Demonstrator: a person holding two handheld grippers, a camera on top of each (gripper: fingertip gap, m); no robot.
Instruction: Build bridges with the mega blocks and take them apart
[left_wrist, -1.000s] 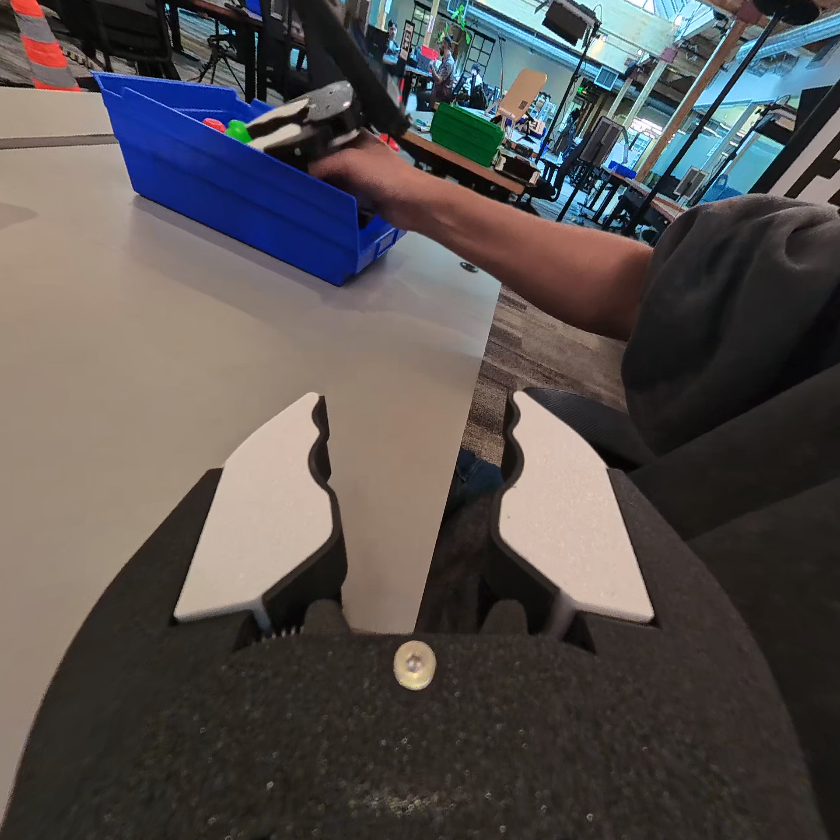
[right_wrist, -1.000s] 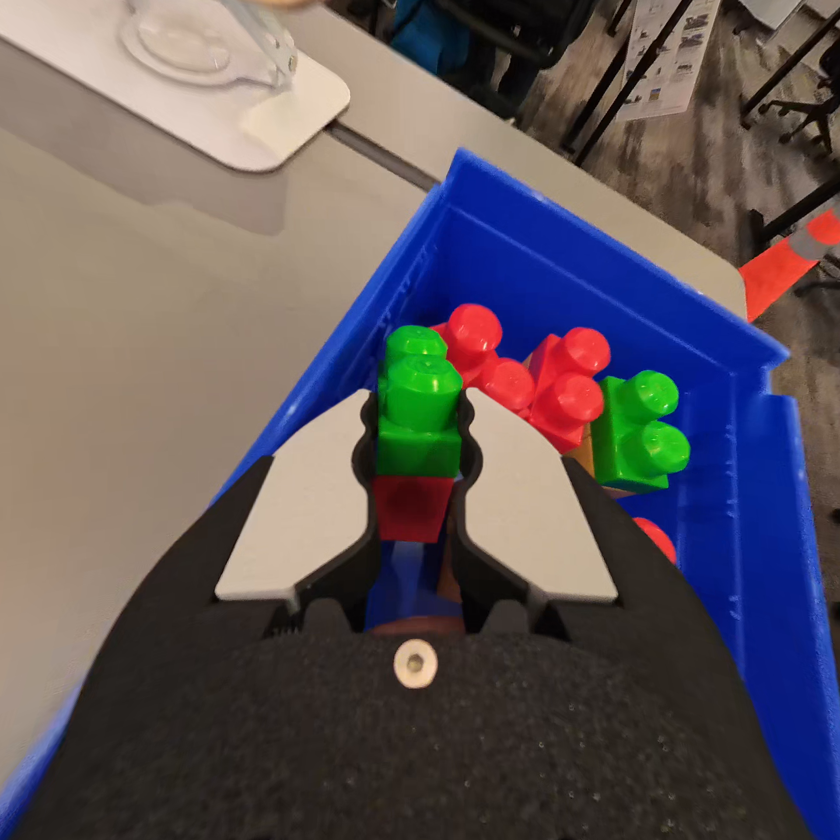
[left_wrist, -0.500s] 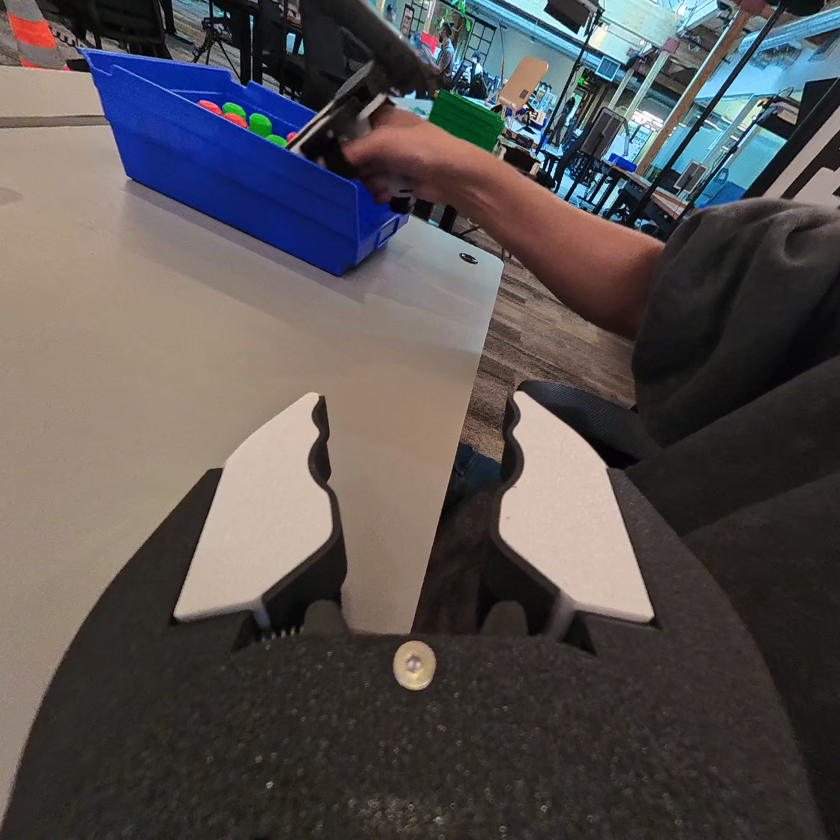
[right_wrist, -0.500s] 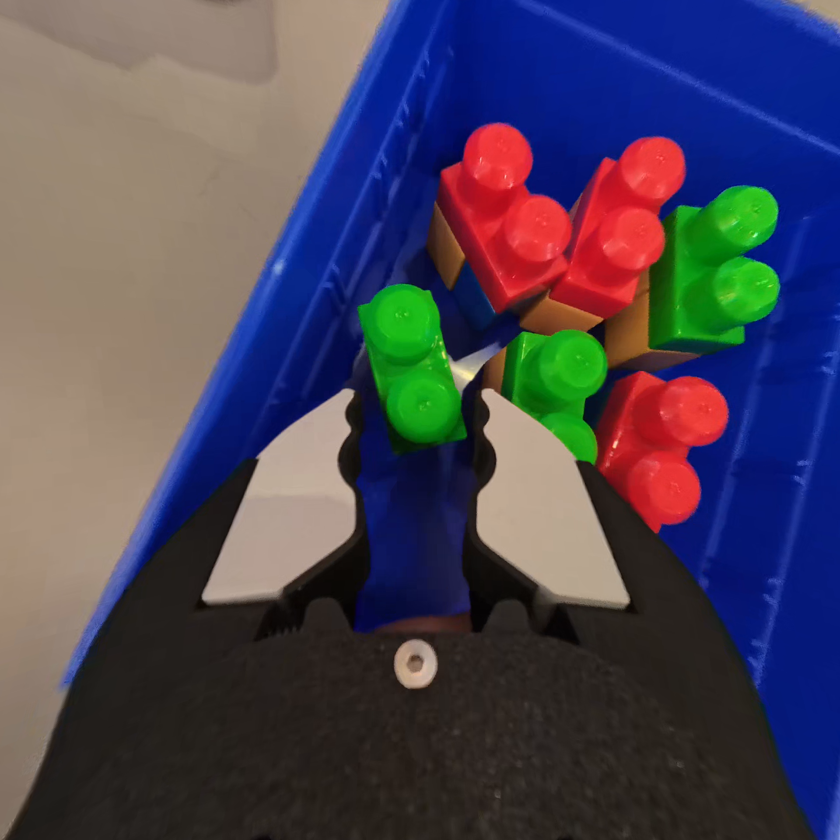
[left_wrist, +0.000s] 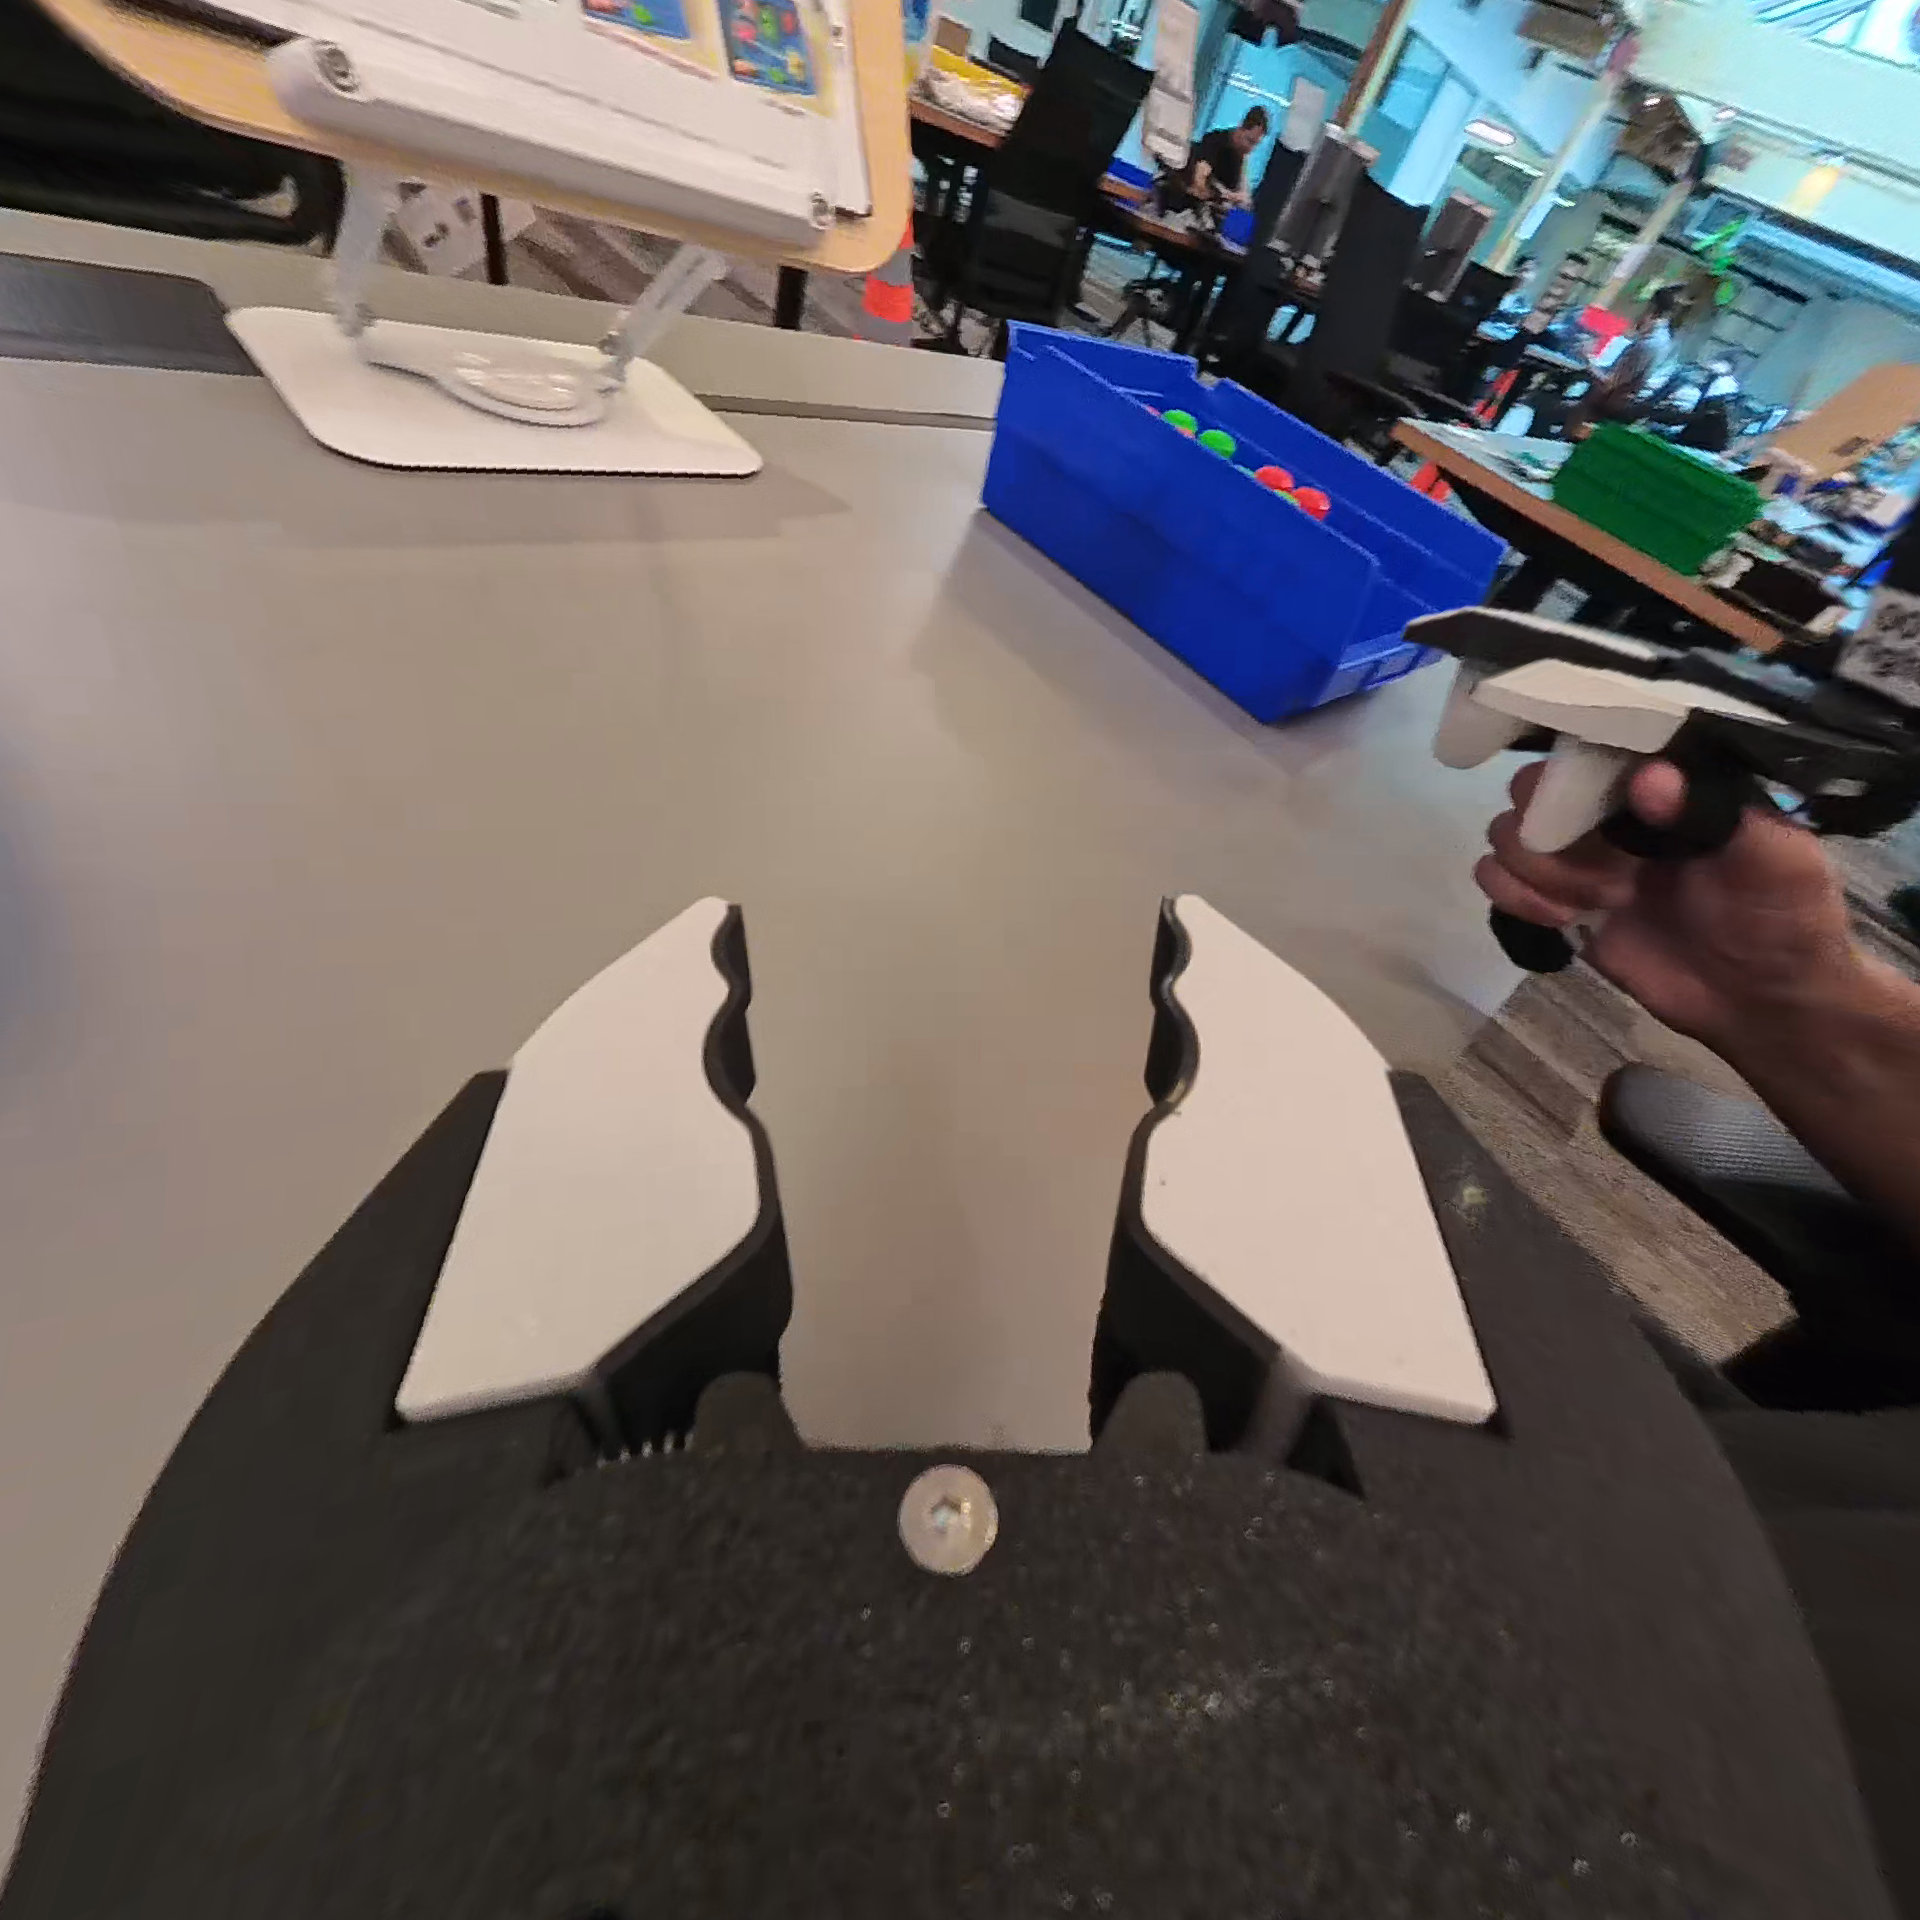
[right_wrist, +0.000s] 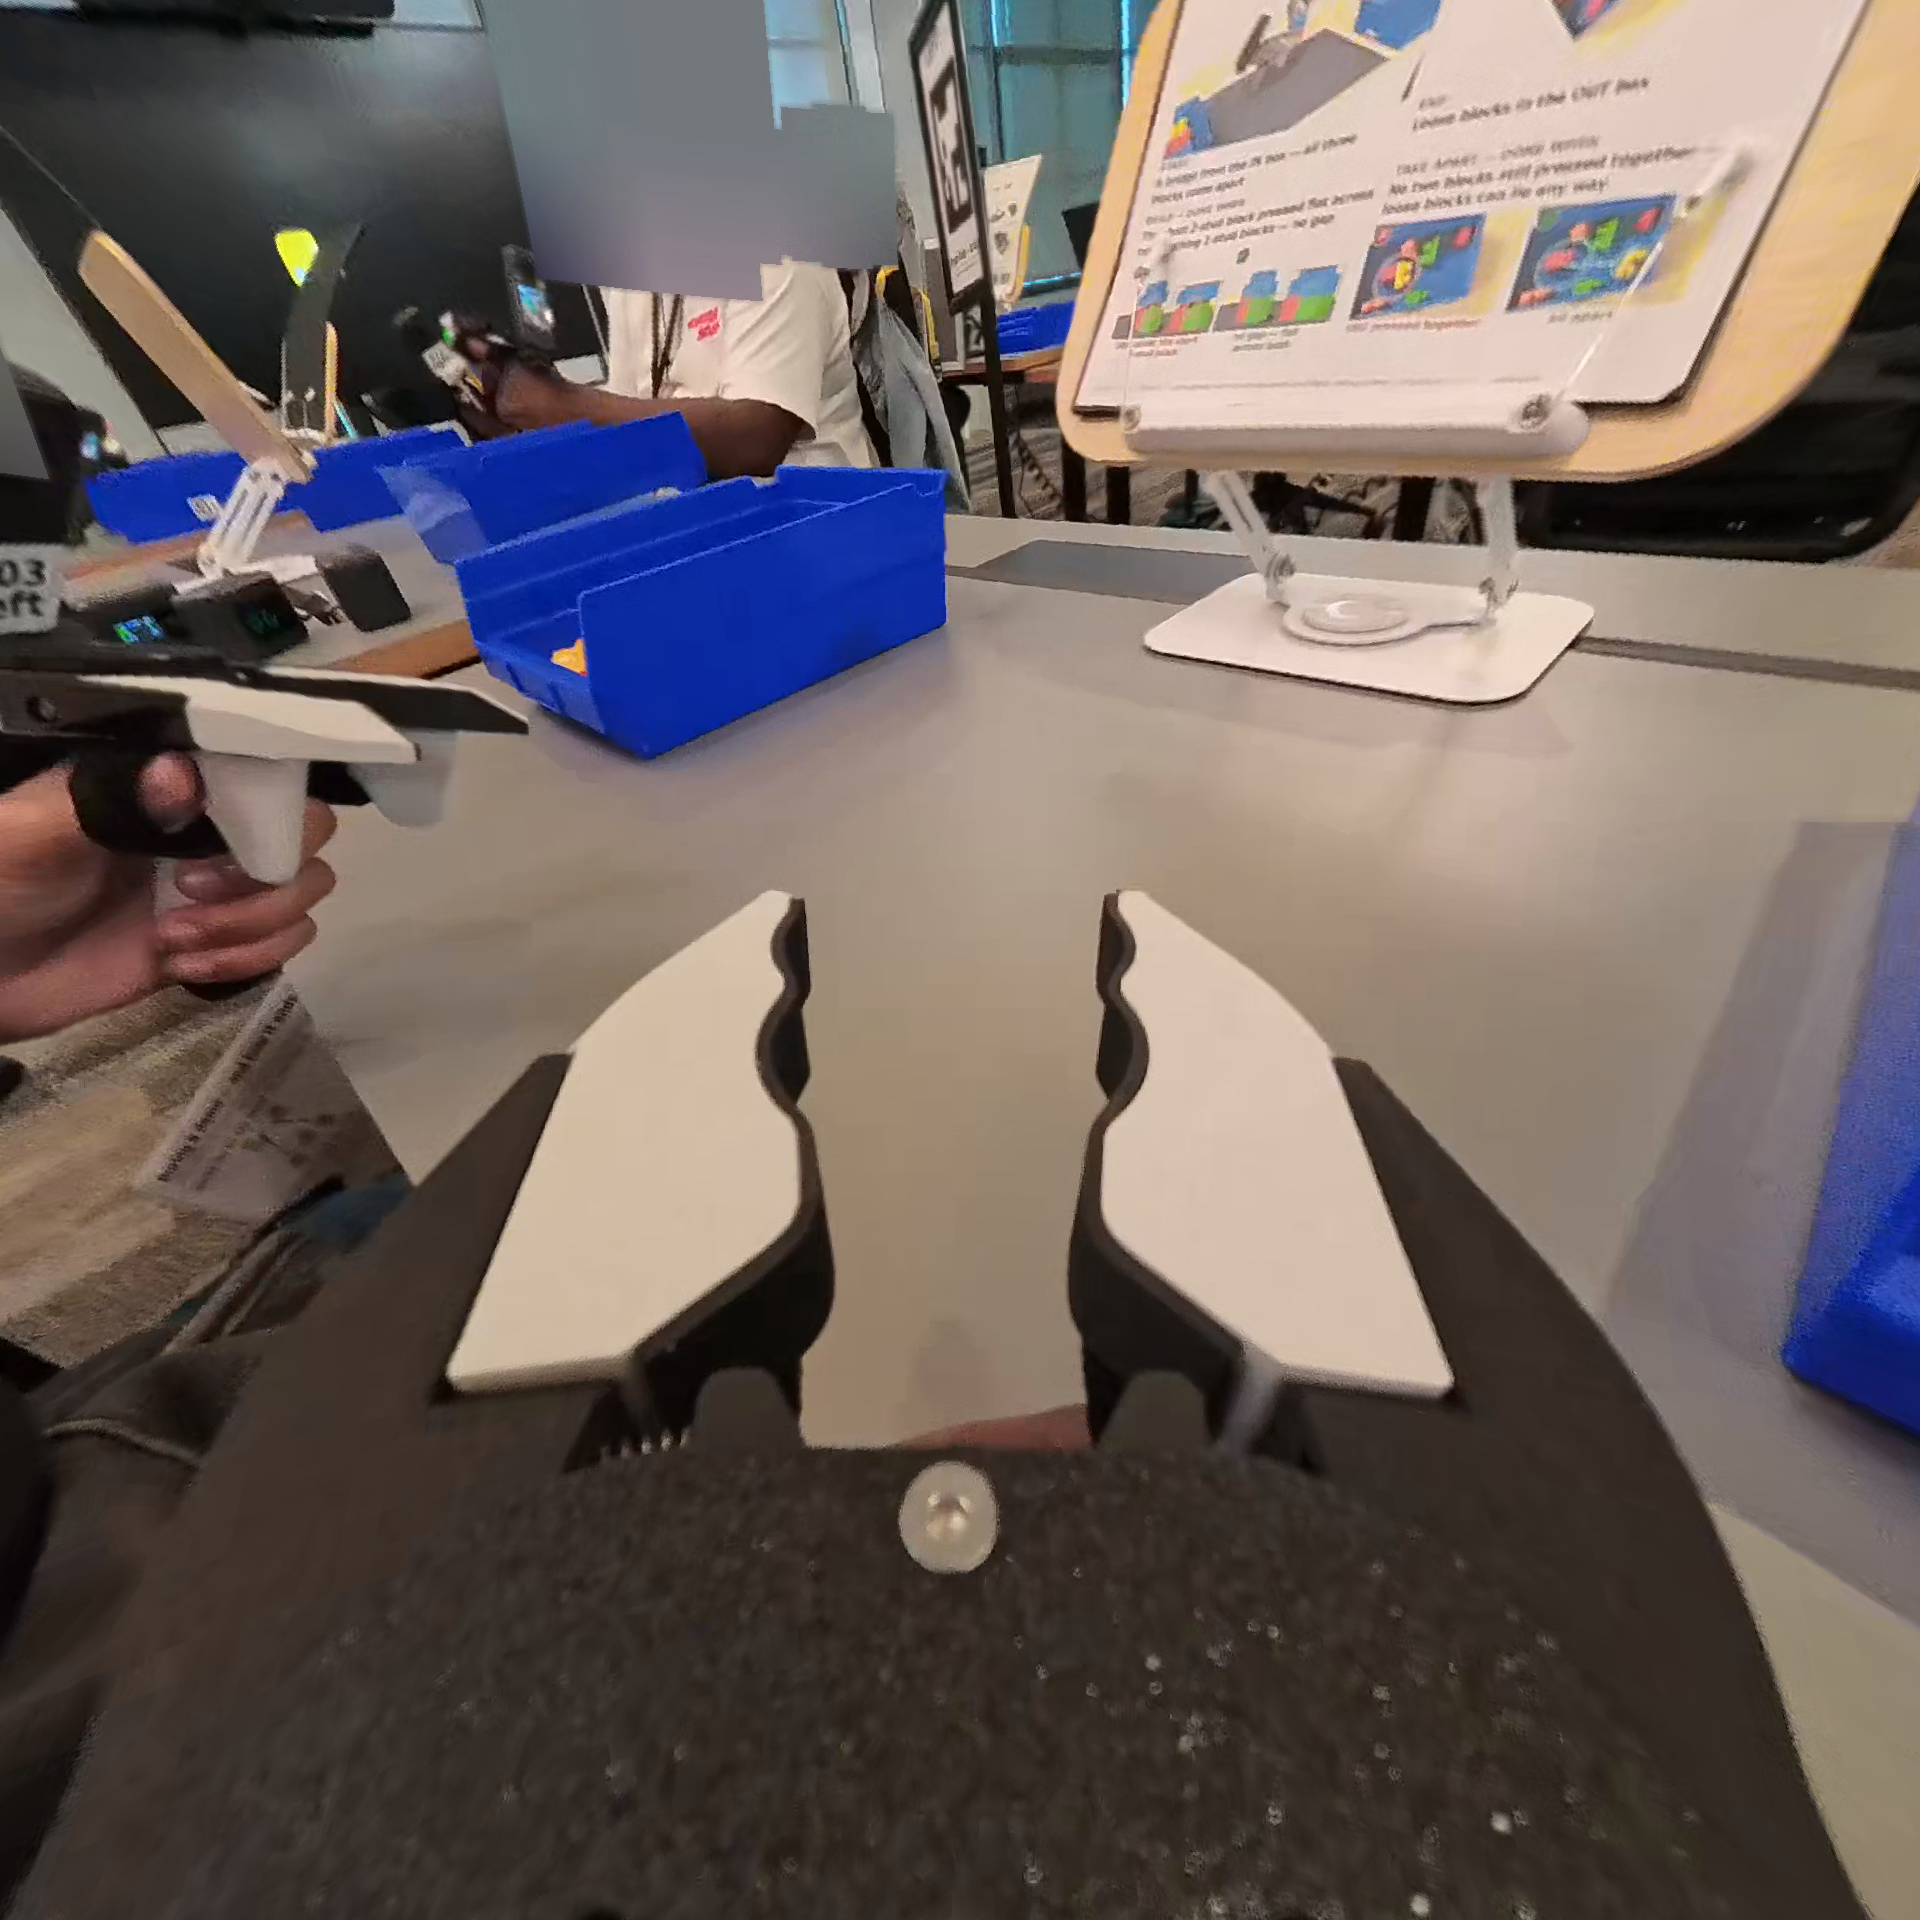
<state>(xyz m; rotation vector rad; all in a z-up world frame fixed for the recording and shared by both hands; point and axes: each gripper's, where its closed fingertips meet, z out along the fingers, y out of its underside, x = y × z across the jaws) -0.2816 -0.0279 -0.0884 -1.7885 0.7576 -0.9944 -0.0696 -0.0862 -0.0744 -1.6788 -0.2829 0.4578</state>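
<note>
While right claw (right_wrist: 951, 997) gapes, blocks (left_wrist: 1242, 473) well apart

Bright even light, wide-angle distortion, blurred edges

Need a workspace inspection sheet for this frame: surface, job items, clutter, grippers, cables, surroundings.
Surface: grey table, bare between the grippers.
Job's things: blue bin at the table's far right holds red and green mega blocks; second blue bin on the left side shows something orange inside, unclear what.
Clutter: instruction board on a white stand at the back of the table.
Grippers: left gripper open, empty; right gripper open, empty; both over bare table.
Cables: nothing seen.
Surroundings: other workstations with blue bins, people working, a green crate.
</note>
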